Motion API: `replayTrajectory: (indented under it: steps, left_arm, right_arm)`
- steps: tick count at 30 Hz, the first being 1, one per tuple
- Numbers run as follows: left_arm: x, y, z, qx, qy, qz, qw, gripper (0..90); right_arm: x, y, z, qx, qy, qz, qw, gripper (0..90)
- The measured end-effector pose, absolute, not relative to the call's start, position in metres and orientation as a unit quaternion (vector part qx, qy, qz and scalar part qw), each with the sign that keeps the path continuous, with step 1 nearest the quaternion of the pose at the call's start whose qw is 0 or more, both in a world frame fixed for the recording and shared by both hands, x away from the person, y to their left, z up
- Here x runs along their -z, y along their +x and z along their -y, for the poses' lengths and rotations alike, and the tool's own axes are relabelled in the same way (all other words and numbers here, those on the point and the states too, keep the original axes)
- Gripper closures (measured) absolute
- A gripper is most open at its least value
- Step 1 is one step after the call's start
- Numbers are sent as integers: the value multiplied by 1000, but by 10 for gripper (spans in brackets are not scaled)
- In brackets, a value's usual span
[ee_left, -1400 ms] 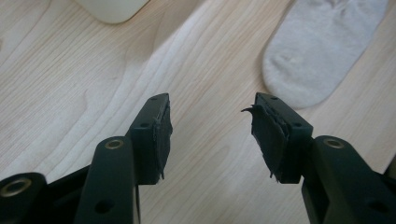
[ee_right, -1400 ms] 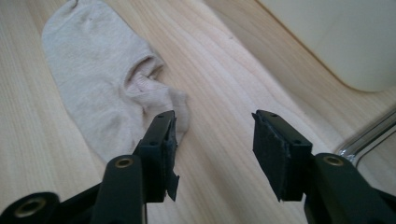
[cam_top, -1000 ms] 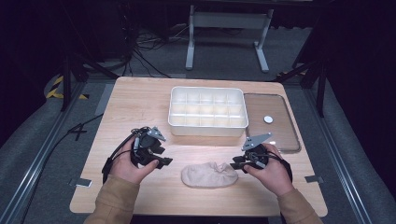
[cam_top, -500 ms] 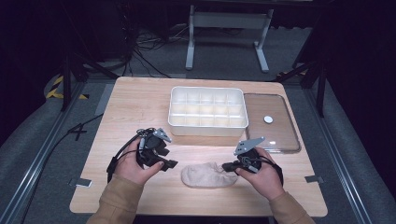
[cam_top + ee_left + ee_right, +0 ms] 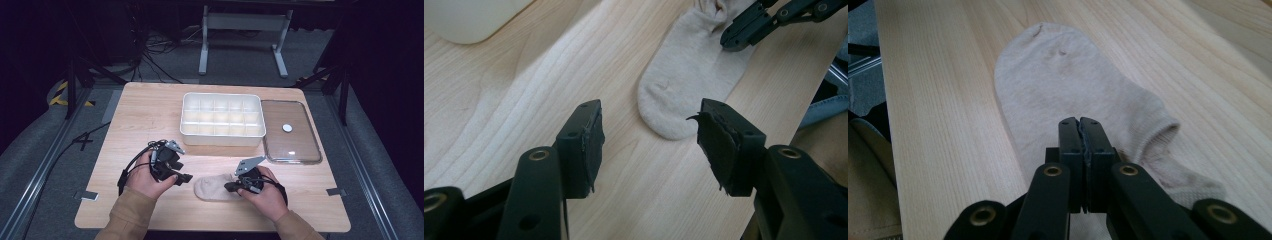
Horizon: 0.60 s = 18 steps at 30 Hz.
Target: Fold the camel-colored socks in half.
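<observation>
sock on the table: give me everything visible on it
The sock is a short beige ankle sock of soft knit, lying flat and slightly rumpled on the wooden table near its front edge, in front of the white divided tray. Its rounded toe points toward the left gripper, whose open jaws stand just short of it. Its ribbed cuff end lies by the right gripper, whose shut jaws sit over that end; whether they pinch fabric is unclear.

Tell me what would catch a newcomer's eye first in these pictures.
A beige sock lying flat near the table's front edge, between two hand-held grippers. The right gripper has its jaws pressed together at the sock's cuff end, while the left gripper stands open just short of the toe. Farther back sit a white divided tray and its clear lid.
</observation>
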<state>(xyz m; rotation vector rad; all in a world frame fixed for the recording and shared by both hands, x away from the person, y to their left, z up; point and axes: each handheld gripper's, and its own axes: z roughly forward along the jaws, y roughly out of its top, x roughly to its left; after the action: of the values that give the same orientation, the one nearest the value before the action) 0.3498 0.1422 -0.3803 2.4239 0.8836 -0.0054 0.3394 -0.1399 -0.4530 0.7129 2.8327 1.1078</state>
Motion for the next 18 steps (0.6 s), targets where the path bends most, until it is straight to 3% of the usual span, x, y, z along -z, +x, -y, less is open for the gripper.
replayTrajectory:
  steps: [12,18]
  left_arm:
    - [392,354,-136,11,905,-331,268,428]
    - [417,357,-124,13,902,-344,258,459]
  right_arm:
    - [465,341,135,-342,226,-912,11,897]
    - [465,341,135,-341,222,-914,12,897]
